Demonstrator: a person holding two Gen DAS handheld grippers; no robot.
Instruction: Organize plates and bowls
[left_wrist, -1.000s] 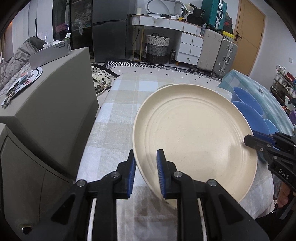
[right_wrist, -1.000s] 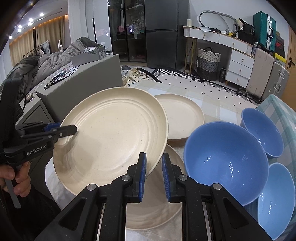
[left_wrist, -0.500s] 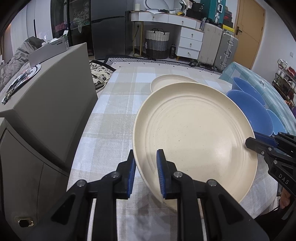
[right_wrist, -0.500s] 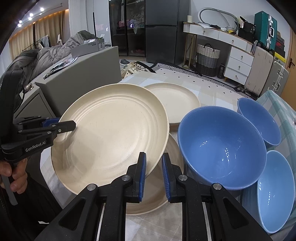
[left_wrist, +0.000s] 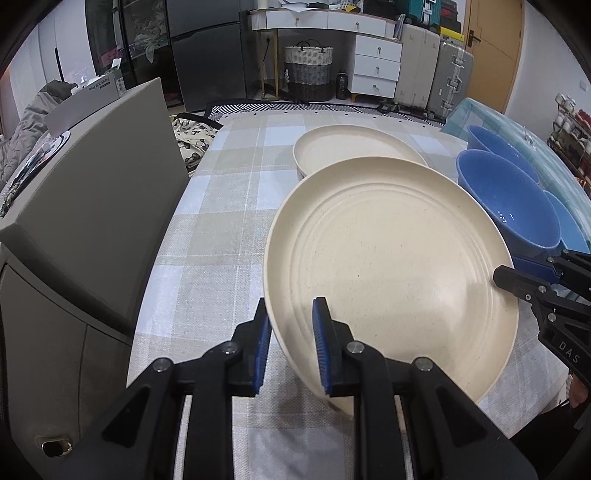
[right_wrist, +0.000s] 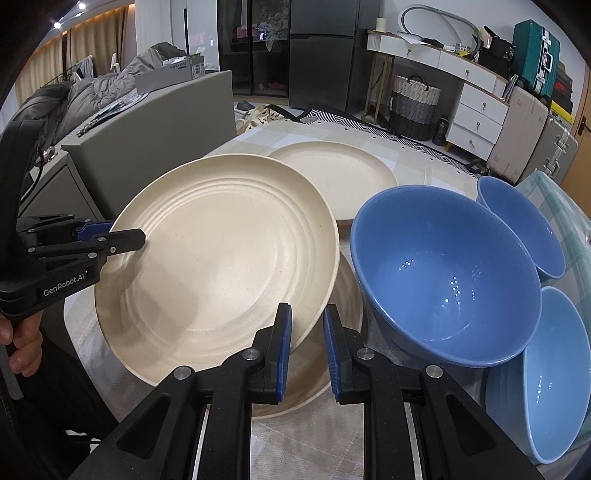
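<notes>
Tablecloth (left_wrist: 221, 229); plate (left_wrist: 388, 258) btw both jaws

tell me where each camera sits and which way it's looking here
Left wrist: rides the left gripper, looking forward over the checked table; its fingers clamp the big cream plate; the right gripper enters from the right.
Right wrist: rides the right gripper, facing the same plate and blue bowls; the left gripper and a hand show at left.
Shared: the held plate, the far cream plate, the bowls.
</notes>
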